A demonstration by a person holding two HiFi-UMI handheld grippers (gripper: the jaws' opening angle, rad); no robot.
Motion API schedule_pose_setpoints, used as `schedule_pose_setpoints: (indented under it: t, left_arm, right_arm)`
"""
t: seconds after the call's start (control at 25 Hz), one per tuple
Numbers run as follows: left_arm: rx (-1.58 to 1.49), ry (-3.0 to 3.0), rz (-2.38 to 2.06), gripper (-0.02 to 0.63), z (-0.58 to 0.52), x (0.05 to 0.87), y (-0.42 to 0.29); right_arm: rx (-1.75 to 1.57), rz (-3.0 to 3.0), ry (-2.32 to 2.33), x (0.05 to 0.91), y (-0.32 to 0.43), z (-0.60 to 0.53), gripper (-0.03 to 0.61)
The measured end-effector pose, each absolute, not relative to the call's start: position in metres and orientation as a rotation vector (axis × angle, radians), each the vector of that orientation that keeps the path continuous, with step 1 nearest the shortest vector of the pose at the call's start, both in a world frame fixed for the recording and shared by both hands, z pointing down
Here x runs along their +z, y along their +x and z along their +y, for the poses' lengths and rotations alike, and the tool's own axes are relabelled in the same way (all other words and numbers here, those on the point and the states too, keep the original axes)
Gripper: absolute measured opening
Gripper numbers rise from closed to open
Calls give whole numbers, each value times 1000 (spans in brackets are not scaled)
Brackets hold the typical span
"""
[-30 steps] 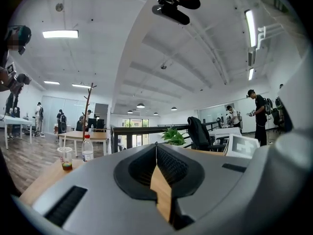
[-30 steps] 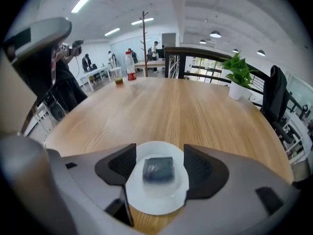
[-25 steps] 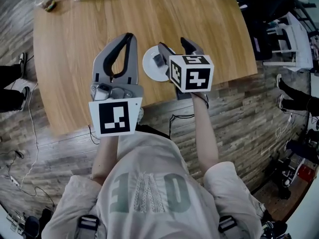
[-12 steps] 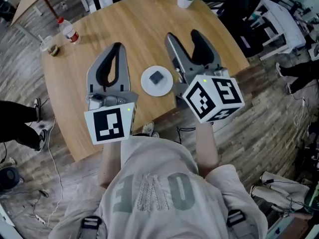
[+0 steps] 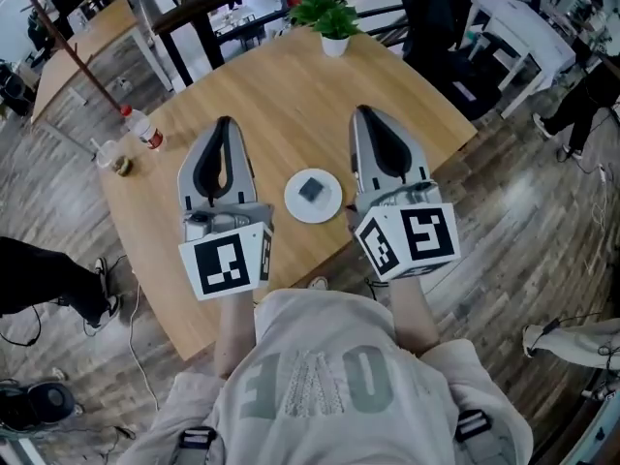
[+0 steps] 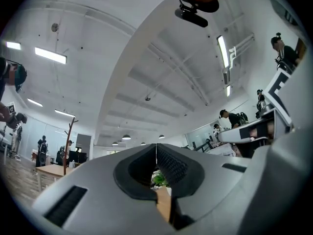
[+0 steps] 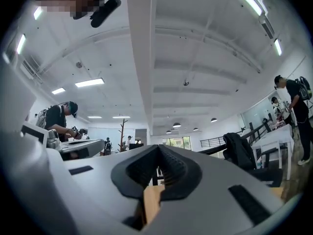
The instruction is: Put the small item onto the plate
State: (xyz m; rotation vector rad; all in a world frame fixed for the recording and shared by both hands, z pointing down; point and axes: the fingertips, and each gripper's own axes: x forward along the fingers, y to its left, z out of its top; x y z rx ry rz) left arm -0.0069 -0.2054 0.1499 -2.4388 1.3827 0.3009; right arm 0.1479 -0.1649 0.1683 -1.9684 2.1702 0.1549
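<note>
Grippers, two: the left gripper (image 5: 225, 124) and right gripper (image 5: 364, 114) each have jaws pressed together on nothing, flanking one white plate (image 5: 294, 207) at frame centre on the wooden table (image 5: 281, 76). One small dark item (image 5: 311, 189) lies on the plate. Farther left stand one bottle (image 5: 145, 132) and one cup (image 5: 108, 153); one potted plant (image 5: 329, 13) stands at the top.

Matt wood table (image 5: 291, 85), glossy plate (image 5: 294, 204)

The plate (image 5: 327, 207) lies on the surface (image 5: 281, 90) between the left tongs (image 5: 224, 122) and right tongs (image 5: 363, 112), the small item (image 5: 311, 189) on it. A bottle (image 5: 143, 130) stands left of them, a plant (image 5: 329, 17) beyond.
</note>
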Motion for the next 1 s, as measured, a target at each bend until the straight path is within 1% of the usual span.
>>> schedule_pose_setpoints:
  t: [0.12, 0.32, 0.68, 1.0]
  left_arm:
    - [327, -2446, 1369, 9, -205, 147, -5]
    - [340, -2469, 1330, 9, -202, 147, -1]
    - [375, -2478, 1293, 9, -194, 142, 1]
    - [351, -2483, 1327, 9, -199, 148, 0]
  right_arm:
    - [143, 2155, -2003, 174, 150, -159, 17]
    - [236, 2154, -2016, 167, 145, -151, 17]
    - [297, 2173, -2018, 162, 130, -153, 17]
    - [278, 2205, -2040, 170, 127, -155, 17]
